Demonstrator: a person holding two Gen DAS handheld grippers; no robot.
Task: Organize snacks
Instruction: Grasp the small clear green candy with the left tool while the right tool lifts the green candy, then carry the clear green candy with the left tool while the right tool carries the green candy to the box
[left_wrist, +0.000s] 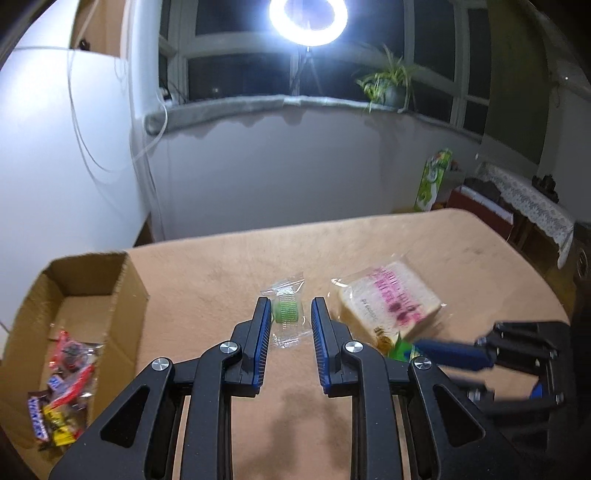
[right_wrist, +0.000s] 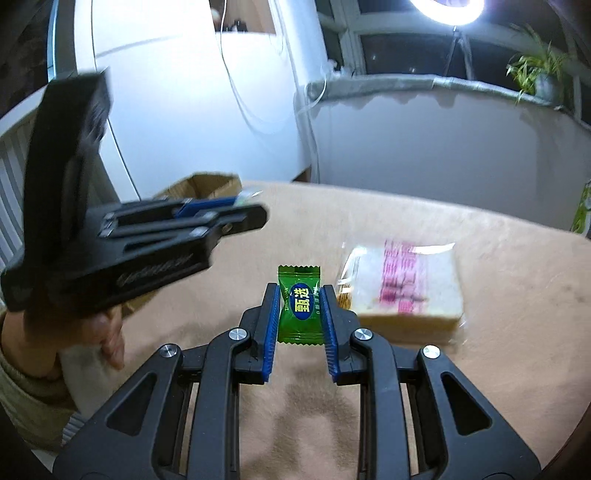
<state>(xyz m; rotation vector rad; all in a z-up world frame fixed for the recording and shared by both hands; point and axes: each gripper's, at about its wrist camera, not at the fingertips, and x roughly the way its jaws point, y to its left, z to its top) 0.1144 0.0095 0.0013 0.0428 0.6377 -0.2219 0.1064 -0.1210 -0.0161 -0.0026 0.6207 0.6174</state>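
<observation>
Right wrist view, green candy (right_wrist: 300, 309): a green wrapper with a blue oval label, pressed on both sides between the blue pads of the right hand-held gripper (right_wrist: 299, 314), above the counter (right_wrist: 498, 258).
Left wrist view, clear-wrapped sweet (left_wrist: 286, 314): a green roll in transparent wrap, between the fingers of the left hand-held gripper (left_wrist: 286, 321); the left pad touches it, the right pad stands apart, so the jaws are parted.
Packaged bread (left_wrist: 391, 299): a sliced loaf in clear film with pink print, lying flat on the counter just right of both sweets.
Cardboard box (left_wrist: 122, 291): open-topped, at the counter's left edge, holding several wrapped snack bars (left_wrist: 61, 391) in red, blue and yellow.
Counter: covered with a tan, fuzzy cloth.
Person's hand (right_wrist: 107, 332): grasps the left hand-held gripper's handle, seen blurred from the right wrist view.
Background: a ring light (left_wrist: 308, 18) on a stand before dark windows; a potted plant (left_wrist: 388, 86) on the sill.
</observation>
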